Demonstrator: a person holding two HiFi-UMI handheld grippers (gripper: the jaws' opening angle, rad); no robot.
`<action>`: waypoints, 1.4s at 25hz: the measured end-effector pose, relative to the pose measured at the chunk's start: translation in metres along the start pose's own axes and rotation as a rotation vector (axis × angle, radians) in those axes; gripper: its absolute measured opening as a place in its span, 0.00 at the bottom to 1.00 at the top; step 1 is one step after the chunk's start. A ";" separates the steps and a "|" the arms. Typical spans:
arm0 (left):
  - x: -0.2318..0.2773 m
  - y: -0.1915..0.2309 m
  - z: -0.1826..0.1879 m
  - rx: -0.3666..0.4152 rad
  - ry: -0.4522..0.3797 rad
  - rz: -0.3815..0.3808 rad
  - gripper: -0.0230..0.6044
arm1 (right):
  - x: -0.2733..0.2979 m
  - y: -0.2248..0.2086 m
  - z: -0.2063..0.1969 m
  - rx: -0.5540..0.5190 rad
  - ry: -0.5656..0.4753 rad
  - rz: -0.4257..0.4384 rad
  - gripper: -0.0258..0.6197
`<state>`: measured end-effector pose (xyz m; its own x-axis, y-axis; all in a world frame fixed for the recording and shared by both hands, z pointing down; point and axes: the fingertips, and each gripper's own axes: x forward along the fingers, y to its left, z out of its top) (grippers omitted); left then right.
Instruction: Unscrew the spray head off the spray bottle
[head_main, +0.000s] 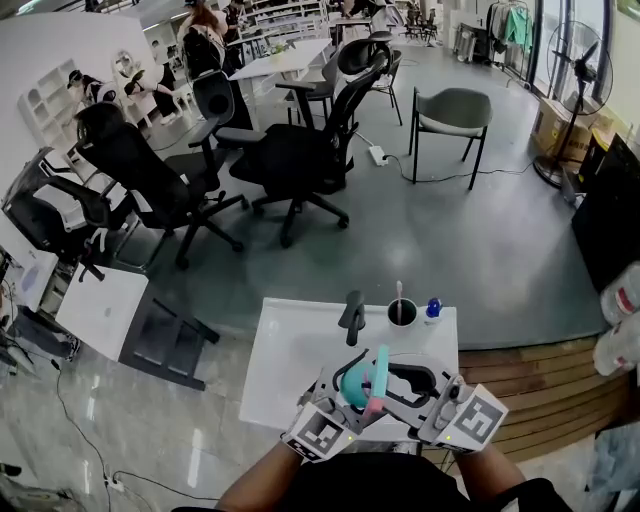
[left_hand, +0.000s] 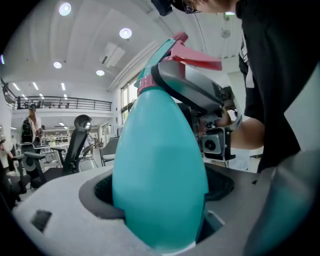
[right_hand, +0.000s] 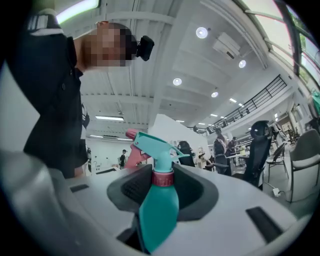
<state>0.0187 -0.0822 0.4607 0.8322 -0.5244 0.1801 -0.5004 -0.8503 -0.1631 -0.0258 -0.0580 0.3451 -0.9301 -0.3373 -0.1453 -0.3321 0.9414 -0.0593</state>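
A teal, egg-shaped plastic spray bottle (left_hand: 160, 170) is being held in the air above the near edge of a white rectangular table (head_main: 300, 350), close to the person's body. Its rounded body is being pinched by the left gripper (head_main: 345, 392), whose jaws are being pressed against both of its sides. The teal plastic spray head (right_hand: 155, 147) is being carried on the bottle's neck, with its pink trigger (left_hand: 197, 57) being pointed towards the person. The spray head is being clamped by the right gripper (head_main: 400, 385) at the pink ribbed collar (right_hand: 162, 177), which is being seated in the dark padded hollow between the jaws. The two grippers are being held just beside each other, nose to nose, and are being bridged by the bottle. A black cup (head_main: 402, 312) with a thin stick in it, a small blue object (head_main: 433, 308) and a dark upright item (head_main: 352, 318) are being borne at the table's far edge, well apart from the bottle. Beyond the table, the grey floor is being occupied by black office chairs (head_main: 290, 160).
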 end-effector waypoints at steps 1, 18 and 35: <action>-0.002 -0.005 0.003 0.008 -0.016 -0.041 0.75 | -0.001 0.003 0.002 -0.002 -0.001 0.031 0.26; -0.048 -0.099 0.061 0.014 -0.182 -0.724 0.75 | -0.031 0.074 0.035 0.095 -0.040 0.674 0.26; -0.025 0.007 0.026 -0.209 -0.117 -0.095 0.75 | -0.043 -0.014 0.018 0.105 -0.150 0.182 0.29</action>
<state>0.0003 -0.0737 0.4300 0.8937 -0.4433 0.0698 -0.4471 -0.8928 0.0550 0.0221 -0.0571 0.3341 -0.9368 -0.1667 -0.3076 -0.1357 0.9835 -0.1197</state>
